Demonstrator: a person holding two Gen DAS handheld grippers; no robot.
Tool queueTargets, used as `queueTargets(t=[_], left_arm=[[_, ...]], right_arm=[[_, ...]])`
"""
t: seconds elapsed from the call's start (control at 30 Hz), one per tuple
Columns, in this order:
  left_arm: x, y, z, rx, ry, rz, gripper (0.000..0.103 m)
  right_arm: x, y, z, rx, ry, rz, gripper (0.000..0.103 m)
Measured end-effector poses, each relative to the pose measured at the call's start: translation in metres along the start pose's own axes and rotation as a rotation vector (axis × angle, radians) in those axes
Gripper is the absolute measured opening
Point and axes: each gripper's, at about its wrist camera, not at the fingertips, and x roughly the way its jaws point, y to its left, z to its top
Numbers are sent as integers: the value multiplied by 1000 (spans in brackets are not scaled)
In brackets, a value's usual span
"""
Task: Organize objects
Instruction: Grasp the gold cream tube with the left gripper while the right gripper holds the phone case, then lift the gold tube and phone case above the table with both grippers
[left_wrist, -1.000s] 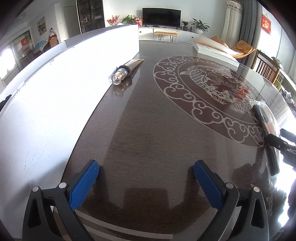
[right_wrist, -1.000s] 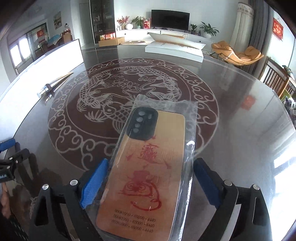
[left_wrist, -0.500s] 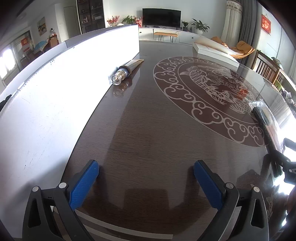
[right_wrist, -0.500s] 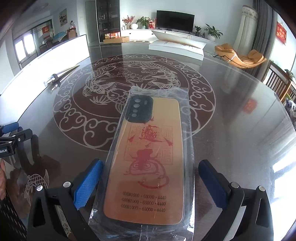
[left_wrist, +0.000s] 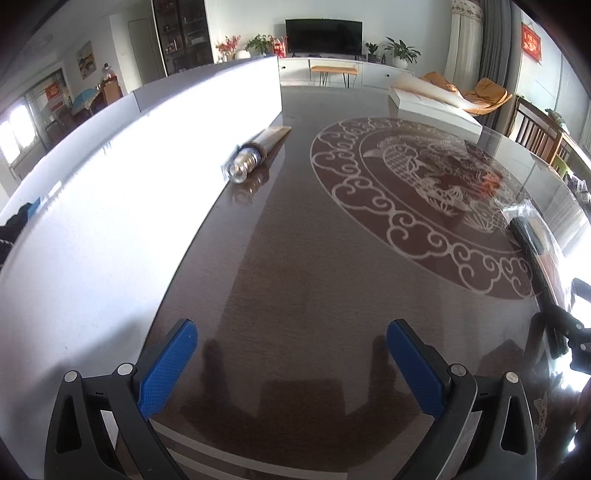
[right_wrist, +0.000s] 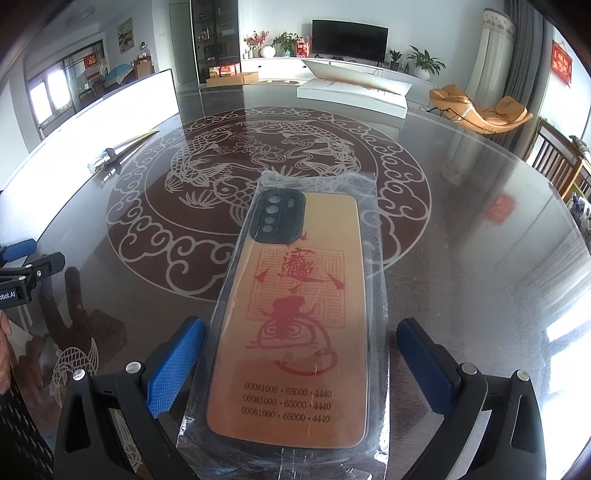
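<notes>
A phone case (right_wrist: 295, 314) with an orange back and red print, sealed in a clear plastic bag, lies flat on the glass table (right_wrist: 480, 240). My right gripper (right_wrist: 299, 325) is open around its near half, and neither blue pad presses on it. The case's dark edge (left_wrist: 535, 240) shows at the far right of the left wrist view. My left gripper (left_wrist: 291, 326) is open over bare table with nothing between its fingers; it also shows at the left edge as the left gripper (right_wrist: 35, 254). A silver and gold tube (left_wrist: 255, 153) lies far ahead, beside a white box.
A long white box (left_wrist: 110, 184) runs along the table's left side. A flat white box (right_wrist: 354, 96) lies at the far end. The table carries a round fish pattern (left_wrist: 424, 177). Wooden chairs (right_wrist: 554, 155) stand to the right, and a hand shows at the left edge.
My right gripper's jaws have widened off the phone case, which went from tilted to lying flat and straight between them. The left gripper has stayed in place.
</notes>
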Motion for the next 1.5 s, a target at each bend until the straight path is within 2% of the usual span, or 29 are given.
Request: queueTargets(t=[0.1,0.23,0.4,0.53,0.6,0.67,0.8,0.83,0.9,0.97,1.0,1.03,1.07,1.1,1.23,1.5], left_arm=[[0,-6,21,8,-65,12,103],[11,-25,56,86,-103,37,103],[40,-40,103,155,-130,136,103],[79,-32,132,99,-51,180,103],[90,-30,137,76,-35,227,96],[100,-29,142,67,-14,240,93],[115,-18,151,26,-1,244,94],[119,-14,154,16,2,236,97],[125,-8,159,-2,17,203,98],[130,-5,163,-4,31,135,97],[132,-1,164,-21,36,84,88],[138,0,169,-45,46,21,65],[138,4,171,-64,38,0,52],[137,5,174,-60,39,12,28],[129,10,158,-81,47,-3,25],[45,-19,38,3,8,-60,26]], right_arm=[[0,0,0,1,0,1,103],[1,0,0,8,4,10,103],[1,0,1,9,4,11,103],[1,0,1,9,4,12,103],[1,0,1,10,5,11,103],[2,0,1,10,5,13,103],[2,1,1,9,5,15,103],[2,1,1,10,5,15,103],[2,1,1,10,5,16,103],[2,1,1,10,5,15,103],[3,1,1,9,6,14,103],[3,1,1,8,6,14,103],[3,0,2,9,6,14,103],[3,1,2,9,6,14,103],[3,0,2,9,6,13,103],[3,0,2,9,6,13,103]])
